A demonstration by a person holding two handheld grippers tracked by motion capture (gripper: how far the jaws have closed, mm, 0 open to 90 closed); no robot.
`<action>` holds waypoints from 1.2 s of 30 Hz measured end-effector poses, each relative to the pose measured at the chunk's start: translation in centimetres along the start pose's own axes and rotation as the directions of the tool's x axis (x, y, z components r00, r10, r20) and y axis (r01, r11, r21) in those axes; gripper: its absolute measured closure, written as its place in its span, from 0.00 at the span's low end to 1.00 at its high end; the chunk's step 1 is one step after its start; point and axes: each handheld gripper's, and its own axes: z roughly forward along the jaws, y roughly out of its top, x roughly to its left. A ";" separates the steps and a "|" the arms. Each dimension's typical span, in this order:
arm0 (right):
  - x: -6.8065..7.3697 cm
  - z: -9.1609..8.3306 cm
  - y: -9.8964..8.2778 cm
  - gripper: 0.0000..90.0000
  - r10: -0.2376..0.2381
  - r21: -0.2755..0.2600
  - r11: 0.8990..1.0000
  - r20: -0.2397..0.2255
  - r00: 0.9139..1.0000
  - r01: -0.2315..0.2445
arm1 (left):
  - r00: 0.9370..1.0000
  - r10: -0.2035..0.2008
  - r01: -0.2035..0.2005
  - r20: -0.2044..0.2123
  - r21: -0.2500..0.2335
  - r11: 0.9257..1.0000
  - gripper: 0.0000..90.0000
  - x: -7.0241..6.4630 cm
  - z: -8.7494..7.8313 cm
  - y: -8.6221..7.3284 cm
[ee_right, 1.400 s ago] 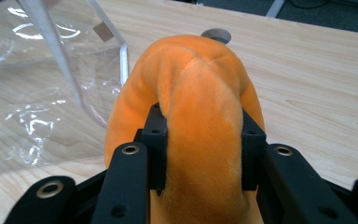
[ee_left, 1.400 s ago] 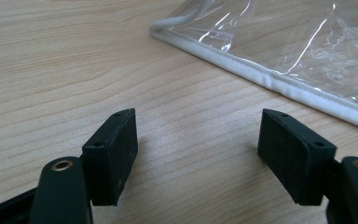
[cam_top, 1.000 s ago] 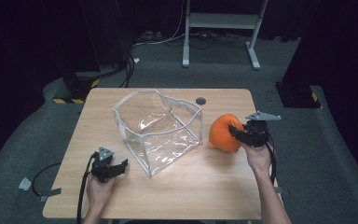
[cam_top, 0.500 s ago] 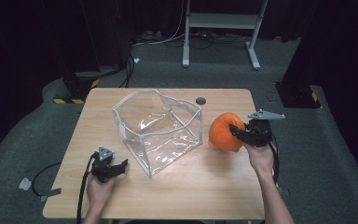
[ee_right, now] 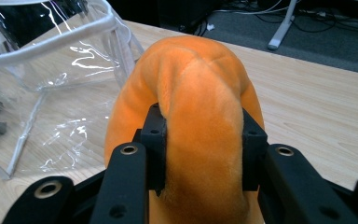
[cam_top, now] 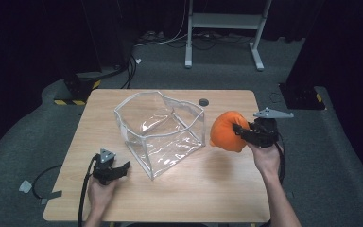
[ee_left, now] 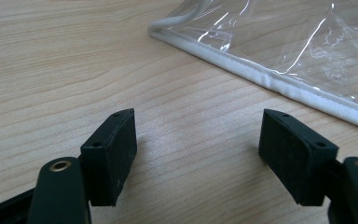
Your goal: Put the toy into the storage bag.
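Observation:
An orange plush toy (cam_top: 227, 131) hangs just above the table at the right, and my right gripper (cam_top: 239, 131) is shut on it. In the right gripper view both pads squeeze a fold of the orange plush toy (ee_right: 200, 93). A clear plastic bag (cam_top: 163, 130) with white edging stands open in the middle of the wooden table (cam_top: 217, 194), left of the toy. My left gripper (cam_top: 122, 167) rests low near the front left, open, with nothing between its pads (ee_left: 116, 154). The clear plastic bag's white seam (ee_left: 261, 79) lies just beyond them.
A small dark round insert (cam_top: 203, 102) sits in the tabletop near the far edge. Cables trail from both grippers off the table's front. A white stand's legs (cam_top: 222, 21) and floor cables lie beyond the table.
My right gripper has lifted the orange plush toy slightly off the table. The left gripper has stayed where it was.

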 end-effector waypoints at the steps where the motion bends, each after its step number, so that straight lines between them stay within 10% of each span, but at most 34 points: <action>1: 0.0 -0.2 0.2 0.71 0.000 -0.001 1.000 -0.005 1.000 0.000 | 1.000 0.000 0.000 0.000 -0.001 1.000 0.31 0.0 0.0 0.0; 36: 3.1 -3.5 6.2 0.71 -0.045 -0.034 0.999 -0.083 0.995 0.043 | 1.000 -0.004 0.004 0.002 -0.002 1.000 0.30 0.0 0.0 0.0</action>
